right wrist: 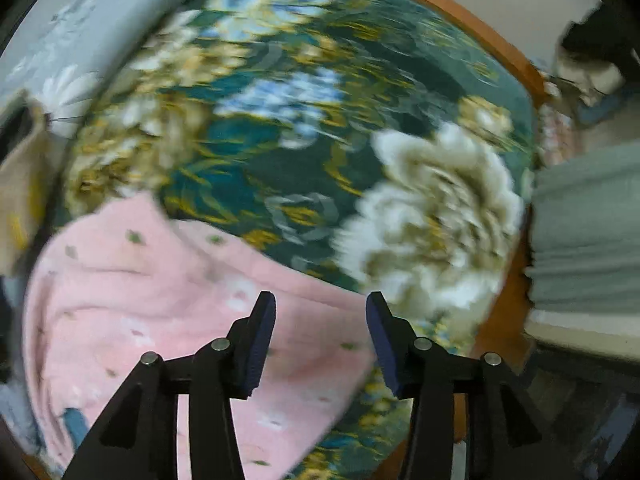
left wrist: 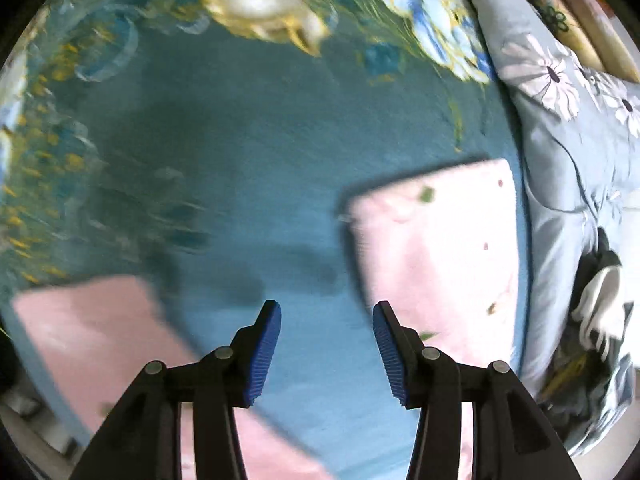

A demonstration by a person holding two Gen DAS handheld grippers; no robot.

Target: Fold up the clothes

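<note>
A folded pale pink garment (left wrist: 436, 248) with small flower prints lies on the teal floral bedspread (left wrist: 260, 160), right of my left gripper (left wrist: 326, 316). That gripper hangs open over bare bedspread, with nothing between its blue pads. Another pink cloth (left wrist: 92, 340) lies at the lower left, partly hidden behind the left finger. In the right wrist view, a pink flowered garment (right wrist: 160, 312) is spread over the bedspread (right wrist: 320, 140). My right gripper (right wrist: 320, 308) is open above its right-hand edge, and its pads press on nothing. Both views are blurred.
A light blue flowered quilt (left wrist: 560, 128) lies bunched along the right side of the bed, with a black and white item (left wrist: 600, 300) on it. The wooden bed frame (right wrist: 500, 52) curves around the far edge. A grey-green cloth (right wrist: 584, 232) lies beyond it.
</note>
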